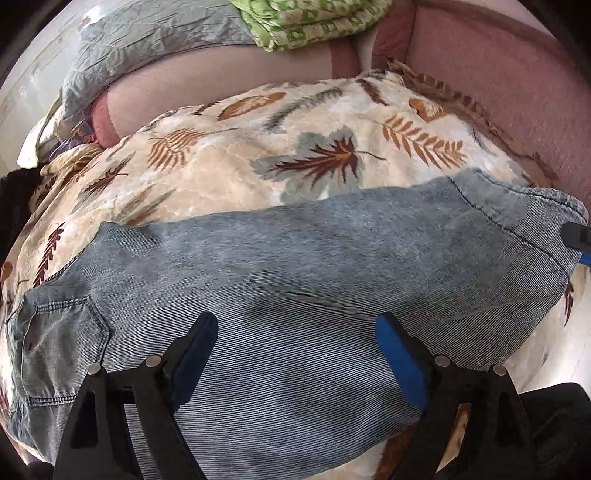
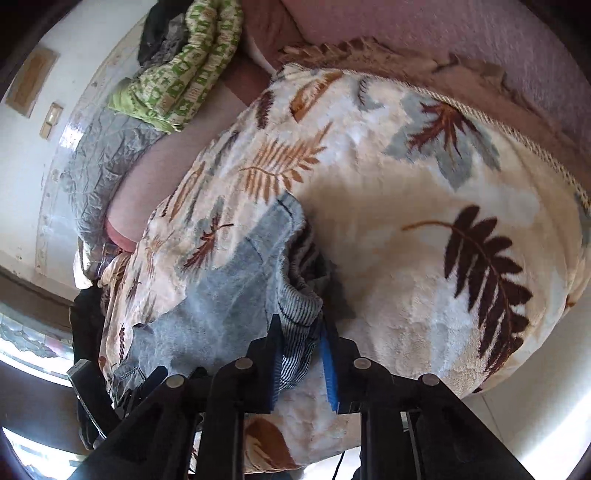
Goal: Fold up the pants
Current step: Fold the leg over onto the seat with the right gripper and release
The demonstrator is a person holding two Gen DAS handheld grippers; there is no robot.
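Light blue denim pants (image 1: pixel 295 266) lie spread across a cream blanket with a leaf print (image 1: pixel 221 166), the back pocket (image 1: pixel 62 332) at the left. My left gripper (image 1: pixel 297 325) hovers open over the middle of the pants, with nothing pressed between its blue pads. At the pants' right end, the right gripper (image 1: pixel 578 238) shows at the frame edge. In the right wrist view, my right gripper (image 2: pixel 301 328) is shut on the bunched leg end of the pants (image 2: pixel 221 295), with striped inner cloth pinched between the pads and raised off the blanket (image 2: pixel 406 221).
A folded green patterned quilt (image 1: pixel 314 22) and a grey quilted cover (image 1: pixel 147 48) lie at the back of the bed. Pink upholstery (image 1: pixel 498 92) runs along the far right. A white wall with a switch plate (image 2: pixel 51 118) stands at the left.
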